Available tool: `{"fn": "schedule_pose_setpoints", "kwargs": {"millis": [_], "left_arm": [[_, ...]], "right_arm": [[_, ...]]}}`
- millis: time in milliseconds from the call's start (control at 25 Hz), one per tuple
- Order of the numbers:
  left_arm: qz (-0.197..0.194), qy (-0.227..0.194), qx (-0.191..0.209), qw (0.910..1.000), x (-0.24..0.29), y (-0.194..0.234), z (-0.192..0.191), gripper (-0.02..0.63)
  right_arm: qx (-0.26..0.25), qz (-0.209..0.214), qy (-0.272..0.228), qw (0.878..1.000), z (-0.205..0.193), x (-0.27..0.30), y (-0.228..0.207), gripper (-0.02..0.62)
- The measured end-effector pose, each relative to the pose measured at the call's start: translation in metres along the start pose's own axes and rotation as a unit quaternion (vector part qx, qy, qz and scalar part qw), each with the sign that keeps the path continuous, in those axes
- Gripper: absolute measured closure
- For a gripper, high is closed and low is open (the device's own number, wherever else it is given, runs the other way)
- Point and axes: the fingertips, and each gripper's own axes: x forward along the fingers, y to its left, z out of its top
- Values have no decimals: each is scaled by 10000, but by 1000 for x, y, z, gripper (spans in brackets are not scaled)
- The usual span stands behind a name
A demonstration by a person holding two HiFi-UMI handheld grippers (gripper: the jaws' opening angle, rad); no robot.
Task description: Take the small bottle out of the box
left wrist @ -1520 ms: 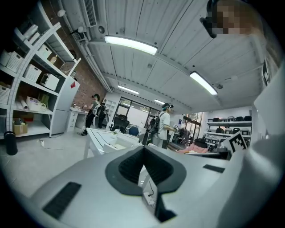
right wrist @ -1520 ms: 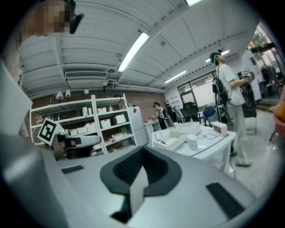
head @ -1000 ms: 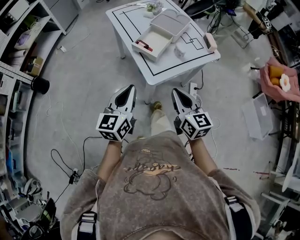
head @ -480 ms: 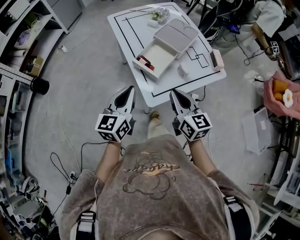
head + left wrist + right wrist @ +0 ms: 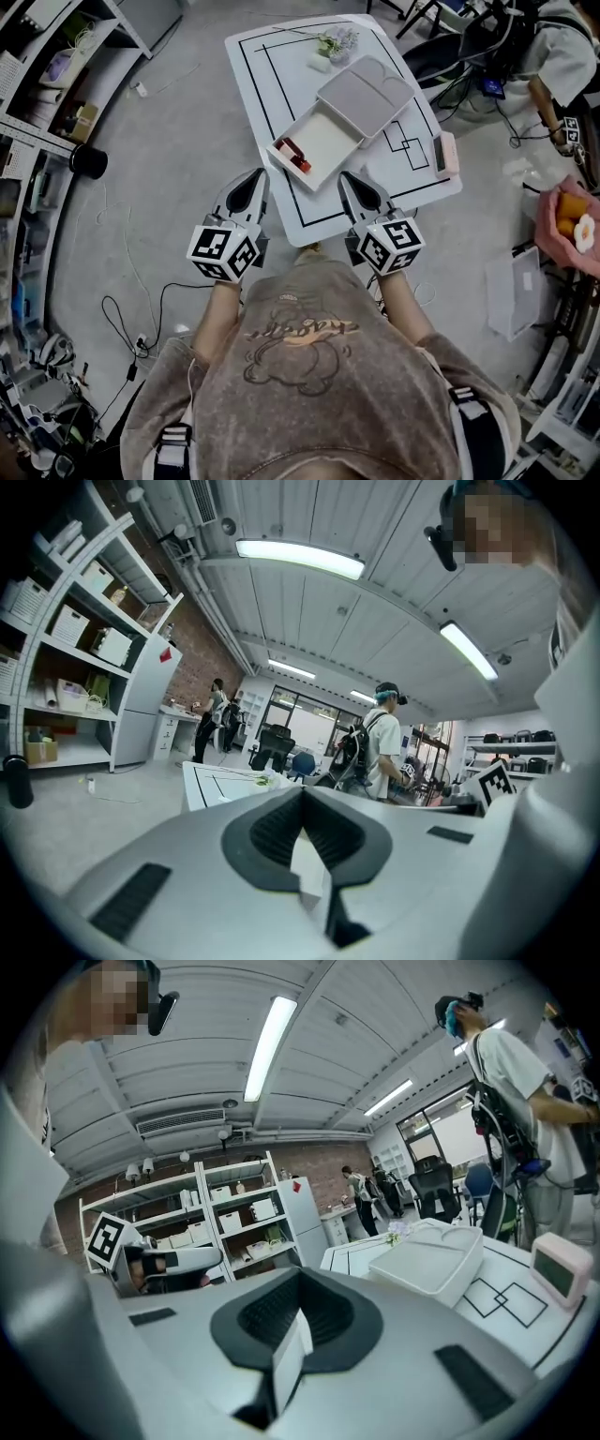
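On the white table (image 5: 281, 66) lies an open box (image 5: 323, 141) with its grey lid (image 5: 367, 92) folded back. A small red bottle (image 5: 292, 156) rests at the box's near left corner. My left gripper (image 5: 260, 175) is held just short of the table's near edge, shut and empty. My right gripper (image 5: 346, 178) is level with it, over the table's near edge, also shut with nothing in it. In the right gripper view the box lid (image 5: 427, 1260) shows ahead to the right. In the left gripper view the closed jaws hide most of the table (image 5: 211, 785).
A pink flat object (image 5: 444, 155) lies at the table's right edge, with a flower sprig (image 5: 337, 41) and a small white block (image 5: 319, 64) at the far end. Shelving (image 5: 42, 84) and a black cylinder (image 5: 89, 161) stand left. Cables (image 5: 122, 319) cross the floor. Another person (image 5: 553, 47) is at the far right.
The table and box have drawn closer to both grippers and now sit lower in the head view. Both grippers stay shut and side by side.
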Motion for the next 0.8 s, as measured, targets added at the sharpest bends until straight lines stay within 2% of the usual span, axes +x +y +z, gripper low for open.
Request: {"fn": "schedule_pose_setpoints", "kwargs": {"millis": [240, 480, 640, 800], "left_arm": [[408, -162, 2, 9990, 21, 11, 11, 598], [583, -256, 28, 9980, 26, 21, 22, 598], [534, -241, 19, 9983, 28, 27, 25, 598], [308, -158, -10, 9994, 34, 28, 27, 598]], "right_arm": [[-21, 448, 181, 9988, 14, 31, -20, 598], [-17, 660, 228, 9976, 22, 51, -23, 598], [35, 650, 203, 9977, 24, 58, -20, 598], [107, 476, 118, 9987, 29, 61, -20, 598]]}}
